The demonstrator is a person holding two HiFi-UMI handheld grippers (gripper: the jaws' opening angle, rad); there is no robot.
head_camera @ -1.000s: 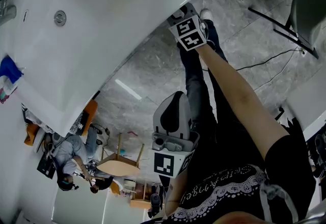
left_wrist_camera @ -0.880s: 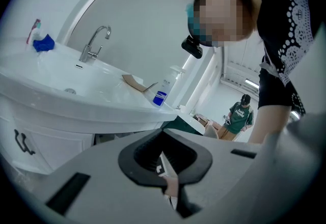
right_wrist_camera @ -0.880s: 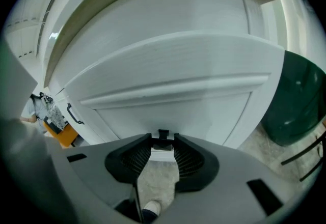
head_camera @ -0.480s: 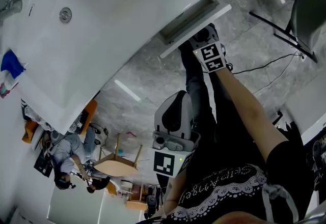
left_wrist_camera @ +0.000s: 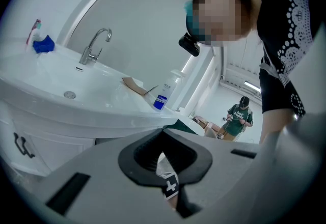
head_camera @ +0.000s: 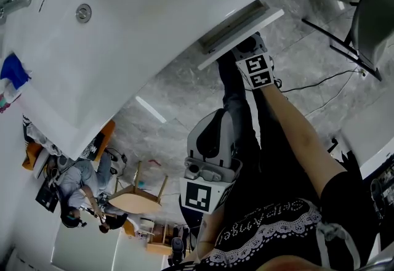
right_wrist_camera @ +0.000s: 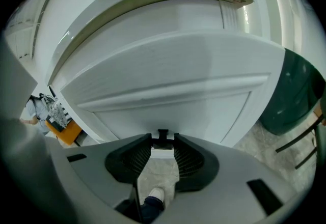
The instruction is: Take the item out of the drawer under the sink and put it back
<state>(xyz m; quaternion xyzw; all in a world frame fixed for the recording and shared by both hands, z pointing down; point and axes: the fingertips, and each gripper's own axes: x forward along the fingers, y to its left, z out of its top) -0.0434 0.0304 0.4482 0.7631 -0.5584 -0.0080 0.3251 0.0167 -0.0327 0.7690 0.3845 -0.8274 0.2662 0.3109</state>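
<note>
The white drawer (head_camera: 239,26) under the sink (head_camera: 135,48) stands pulled out a little. My right gripper (head_camera: 247,47) is at its front edge. In the right gripper view the jaws of the right gripper (right_wrist_camera: 163,147) are shut on the small dark drawer handle (right_wrist_camera: 163,135) at the bottom of the white drawer front (right_wrist_camera: 168,75). What lies inside the drawer is hidden. My left gripper (head_camera: 212,137) hangs close to my body, away from the cabinet. Its jaws (left_wrist_camera: 164,131) meet at the tips with nothing in them.
On the sink top stand a faucet (left_wrist_camera: 94,45), a soap bottle (left_wrist_camera: 165,93) and a blue item (left_wrist_camera: 43,44). A dark chair (head_camera: 369,11) and a cable (head_camera: 320,79) are on the grey floor to the right. A person (left_wrist_camera: 238,118) stands in the background.
The drawer was closed a second ago and is now out from the cabinet. My right gripper has moved back toward me with the handle. The left gripper has stayed put.
</note>
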